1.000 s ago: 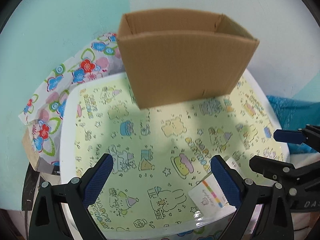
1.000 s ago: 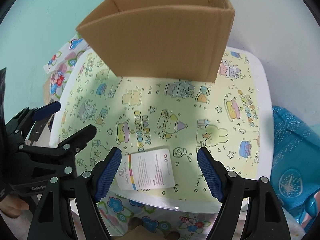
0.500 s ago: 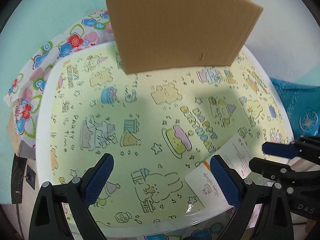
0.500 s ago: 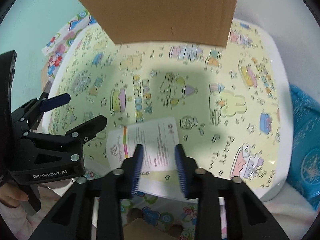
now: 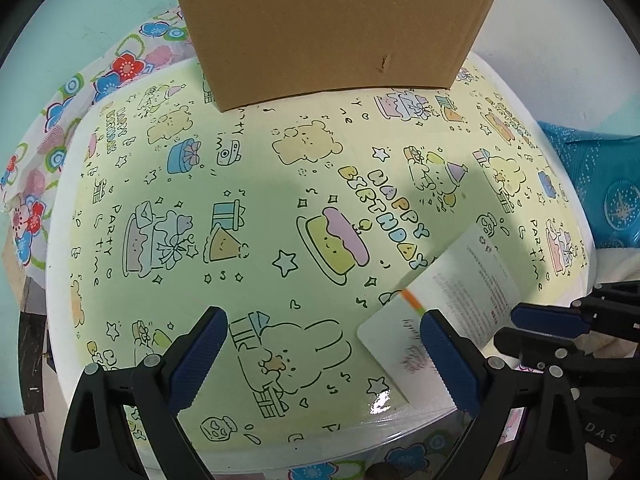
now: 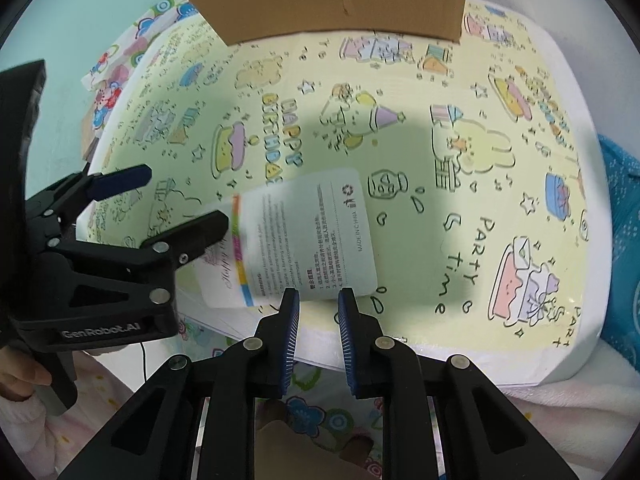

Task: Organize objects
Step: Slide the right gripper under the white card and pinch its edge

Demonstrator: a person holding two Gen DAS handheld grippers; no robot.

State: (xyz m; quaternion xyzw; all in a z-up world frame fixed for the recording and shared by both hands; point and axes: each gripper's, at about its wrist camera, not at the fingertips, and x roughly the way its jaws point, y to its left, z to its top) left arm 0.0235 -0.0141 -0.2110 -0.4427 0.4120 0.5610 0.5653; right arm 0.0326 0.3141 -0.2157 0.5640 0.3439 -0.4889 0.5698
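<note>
Two grippers flank the card [image 6: 308,240]: the left gripper [image 5: 324,360] stands wide open, while the right gripper [image 6: 319,308] is closing, nearly shut at the card's near edge, apparently to lift it toward the cardboard box [image 5: 332,20].

1 cardboard box [image 5: 336,20], 1 card [image 6: 308,240], 2 tongs [image 5: 324,360].

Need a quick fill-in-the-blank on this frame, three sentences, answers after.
1. The white card lies on a sheet printed "HAPPY ____".
2. The box at the far edge is made of ____.
3. The right gripper fingers are closing, with a gap left, near the ____ edge of the card.

Missing words: BIRTHDAY; cardboard; near
</note>
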